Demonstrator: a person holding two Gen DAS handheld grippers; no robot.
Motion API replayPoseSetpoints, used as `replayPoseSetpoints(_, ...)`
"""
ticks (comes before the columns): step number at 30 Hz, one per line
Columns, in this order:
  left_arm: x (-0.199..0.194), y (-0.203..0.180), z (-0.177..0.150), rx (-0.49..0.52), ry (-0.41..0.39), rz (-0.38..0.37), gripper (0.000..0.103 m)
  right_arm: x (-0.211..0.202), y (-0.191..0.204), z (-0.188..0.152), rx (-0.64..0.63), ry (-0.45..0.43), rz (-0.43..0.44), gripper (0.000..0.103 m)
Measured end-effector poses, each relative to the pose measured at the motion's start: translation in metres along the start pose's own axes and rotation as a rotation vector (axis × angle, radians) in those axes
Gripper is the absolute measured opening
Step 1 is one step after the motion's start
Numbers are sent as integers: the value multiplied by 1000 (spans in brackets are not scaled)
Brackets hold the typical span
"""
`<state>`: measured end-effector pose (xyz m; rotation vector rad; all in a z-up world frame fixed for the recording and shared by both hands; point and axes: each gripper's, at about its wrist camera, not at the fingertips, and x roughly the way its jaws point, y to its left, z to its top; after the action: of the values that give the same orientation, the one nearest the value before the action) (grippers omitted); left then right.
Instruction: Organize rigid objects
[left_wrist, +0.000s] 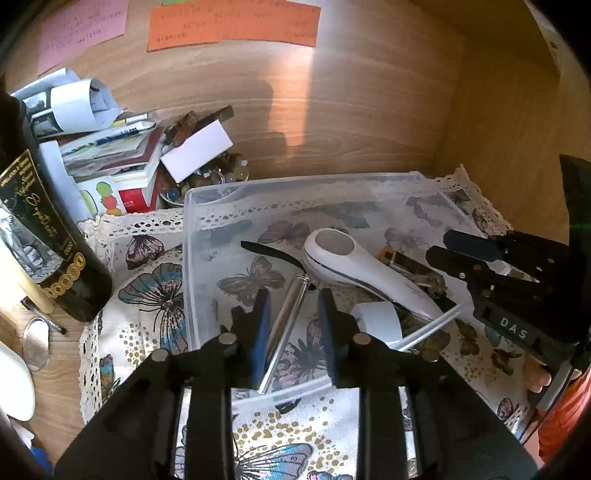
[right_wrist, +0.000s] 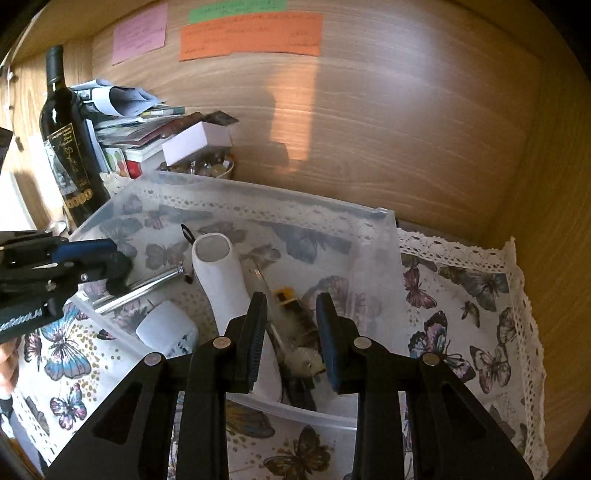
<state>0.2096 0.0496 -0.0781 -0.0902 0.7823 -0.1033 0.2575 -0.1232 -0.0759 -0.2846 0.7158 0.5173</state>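
Observation:
A clear plastic bin (left_wrist: 207, 195) (right_wrist: 373, 236) sits on a butterfly cloth. In it lie a white handheld device (left_wrist: 354, 266) (right_wrist: 221, 280), a chrome bar tool (left_wrist: 286, 325) (right_wrist: 147, 286) with a black handle (left_wrist: 269, 251), a white roll (left_wrist: 380, 319) (right_wrist: 166, 328), and a yellow-brown item (left_wrist: 410, 266) (right_wrist: 295, 317). My left gripper (left_wrist: 293, 332) is open, its fingers either side of the chrome bar above the bin's near edge. My right gripper (right_wrist: 291, 332) is open above the yellow-brown item; it shows in the left wrist view (left_wrist: 465, 254).
A dark wine bottle (left_wrist: 40, 236) (right_wrist: 66, 140) stands left of the bin. Behind it lie stacked books and papers (left_wrist: 110, 147) (right_wrist: 140, 129), a white box (left_wrist: 195, 151) and a bowl of beads (left_wrist: 207, 181). Wooden walls (left_wrist: 351, 103) close the back and right.

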Motion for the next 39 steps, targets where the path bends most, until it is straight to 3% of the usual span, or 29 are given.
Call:
replayPoseSetpoints(9, -50, -13, -2, 28, -119, 12, 30, -40, 2, 3, 17, -88, 17, 34)
replayPoseSetpoints(18, -126, -30, -18, 50, -336, 48, 58, -126, 16, -5, 13, -308, 20, 62)
replayPoseSetpoints(21, -148, -36, -28, 50, -400, 66, 72, -150, 25, -13, 9, -377, 19, 72)
replayPoseSetpoints(26, -174, -43, -43, 42, -467, 84, 92, -180, 36, -27, 21, -463, 21, 88)
replayPoseSetpoints(29, -188, -46, -51, 44, -512, 102, 99, -191, 38, -35, 33, -499, 16, 99)
replayPoseSetpoints(39, -207, -52, -62, 34, -554, 94, 102, -205, 44, -47, 59, -528, 24, 103)
